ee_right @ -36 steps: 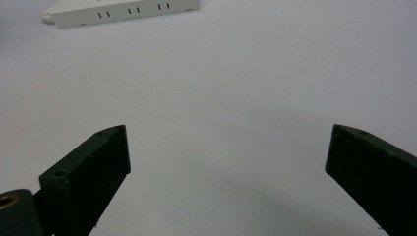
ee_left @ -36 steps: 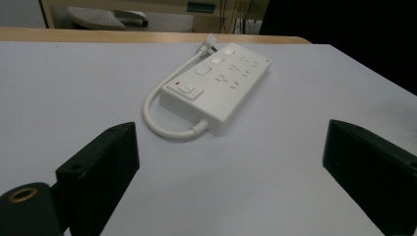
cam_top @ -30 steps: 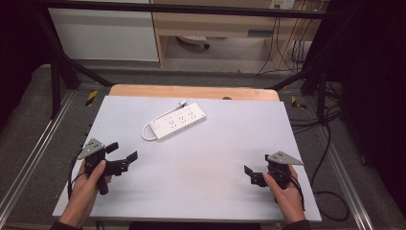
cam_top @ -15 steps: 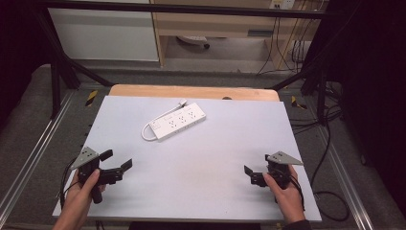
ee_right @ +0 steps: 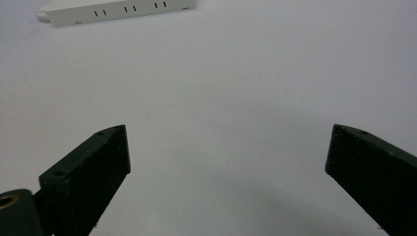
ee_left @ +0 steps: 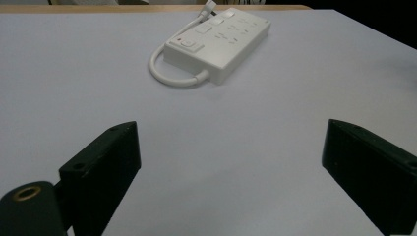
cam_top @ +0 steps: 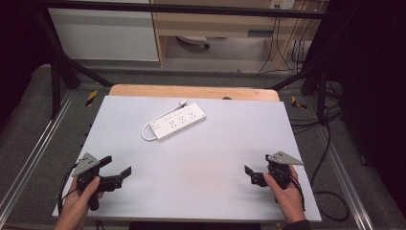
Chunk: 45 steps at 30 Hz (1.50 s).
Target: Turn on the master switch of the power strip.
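Note:
A white power strip with a short looped cord lies flat on the far middle of the white table. My left gripper is held near the front left edge, open and empty, pointing toward the middle. In the left gripper view the power strip lies well ahead of the wide-apart jaws of that gripper. My right gripper is at the front right, open with nothing in it. In the right gripper view, the strip's side shows far off, beyond the spread jaws of that gripper.
A wooden strip borders the table's far edge. Black frame bars and metal rails flank the table. Cables trail on the floor at the right. A white cabinet stands behind.
My left gripper has drawn back toward the table's front edge and slightly left. The right gripper and the power strip have stayed put.

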Each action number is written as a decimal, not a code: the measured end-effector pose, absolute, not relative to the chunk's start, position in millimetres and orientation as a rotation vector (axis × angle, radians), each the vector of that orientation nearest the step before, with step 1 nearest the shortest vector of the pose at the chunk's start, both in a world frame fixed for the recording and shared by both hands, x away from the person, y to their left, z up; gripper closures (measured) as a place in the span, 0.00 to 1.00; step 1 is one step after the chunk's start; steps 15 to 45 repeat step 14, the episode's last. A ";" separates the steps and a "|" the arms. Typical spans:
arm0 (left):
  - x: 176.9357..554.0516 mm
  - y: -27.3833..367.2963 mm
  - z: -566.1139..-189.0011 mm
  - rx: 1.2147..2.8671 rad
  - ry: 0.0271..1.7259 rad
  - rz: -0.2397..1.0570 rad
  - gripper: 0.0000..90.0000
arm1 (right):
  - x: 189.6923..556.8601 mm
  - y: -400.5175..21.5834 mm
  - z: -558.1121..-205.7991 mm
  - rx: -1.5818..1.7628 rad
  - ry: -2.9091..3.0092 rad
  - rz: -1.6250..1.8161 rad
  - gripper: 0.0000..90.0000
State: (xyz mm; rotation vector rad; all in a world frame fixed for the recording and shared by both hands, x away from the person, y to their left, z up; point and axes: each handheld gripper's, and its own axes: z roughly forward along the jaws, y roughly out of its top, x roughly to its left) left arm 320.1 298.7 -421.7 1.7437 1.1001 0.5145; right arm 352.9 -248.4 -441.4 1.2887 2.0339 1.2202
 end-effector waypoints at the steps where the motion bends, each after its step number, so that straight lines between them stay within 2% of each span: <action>1: 319.1 298.6 -422.8 1.745 1.102 0.512 0.09 | 352.9 -248.5 -441.4 1.288 2.034 1.219 0.04; 8: 310.2 296.2 -433.3 1.787 1.093 0.507 0.09 | 354.3 -249.4 -444.0 1.301 2.043 1.171 0.04; 14: 312.3 294.7 -433.8 1.773 1.104 0.525 0.09 | 367.2 -250.9 -458.8 1.363 2.075 0.989 0.04; 45: 312.3 294.7 -433.8 1.773 1.104 0.525 0.09 | 367.2 -250.9 -458.8 1.363 2.075 0.989 0.04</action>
